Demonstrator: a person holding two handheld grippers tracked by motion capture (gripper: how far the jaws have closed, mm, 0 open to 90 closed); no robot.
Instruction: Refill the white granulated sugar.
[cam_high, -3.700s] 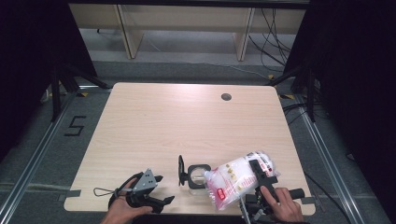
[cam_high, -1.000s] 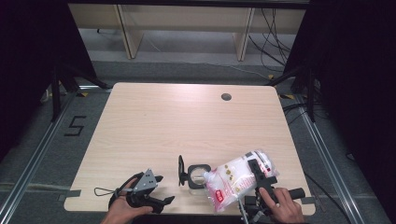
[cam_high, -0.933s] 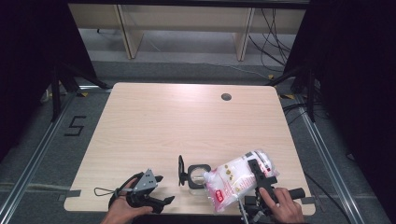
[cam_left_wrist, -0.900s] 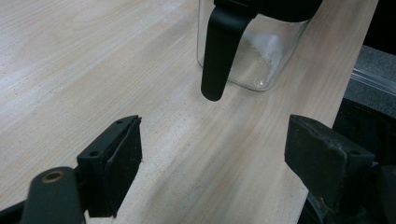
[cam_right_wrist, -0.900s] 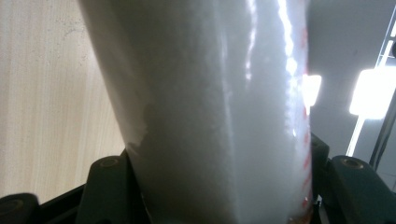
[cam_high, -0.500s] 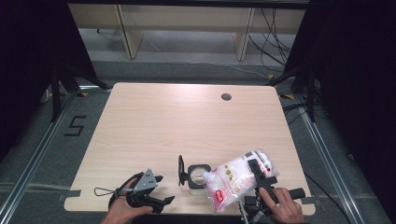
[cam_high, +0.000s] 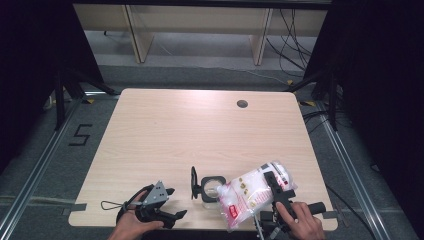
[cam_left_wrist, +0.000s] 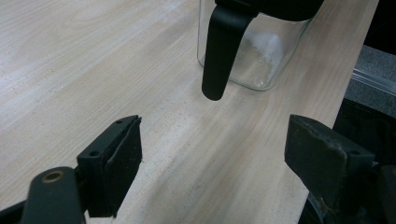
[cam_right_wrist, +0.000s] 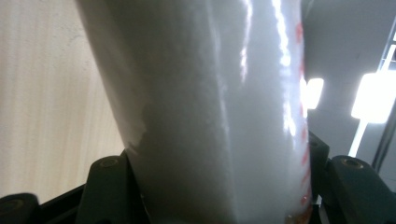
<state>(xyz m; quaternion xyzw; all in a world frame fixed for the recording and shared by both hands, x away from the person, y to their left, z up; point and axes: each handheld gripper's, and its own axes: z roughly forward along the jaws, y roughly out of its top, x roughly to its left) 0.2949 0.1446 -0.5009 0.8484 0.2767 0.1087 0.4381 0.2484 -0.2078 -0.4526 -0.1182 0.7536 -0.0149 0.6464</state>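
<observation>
A clear square jar (cam_high: 211, 186) with a black rim stands near the table's front edge, its black lid (cam_high: 194, 182) swung open to the left. A plastic bag of white powder with red print (cam_high: 245, 195) lies tilted with its lower end next to the jar's mouth. My right gripper (cam_high: 274, 186) is shut on the bag's upper end; in the right gripper view the bag (cam_right_wrist: 210, 102) bulges between the jaws. My left gripper (cam_high: 175, 202) rests open on the table to the left of the jar. In its own view the left gripper (cam_left_wrist: 215, 158) is empty, the jar (cam_left_wrist: 261, 56) and a black clasp (cam_left_wrist: 222, 51) ahead.
The light wooden table (cam_high: 200, 130) has a round cable hole (cam_high: 242, 104) at the back right. Its front edge runs just below both hands. Shelf legs and cables stand behind the table, dark curtains hang at both sides, and a "5" mark (cam_high: 80, 135) is on the floor at left.
</observation>
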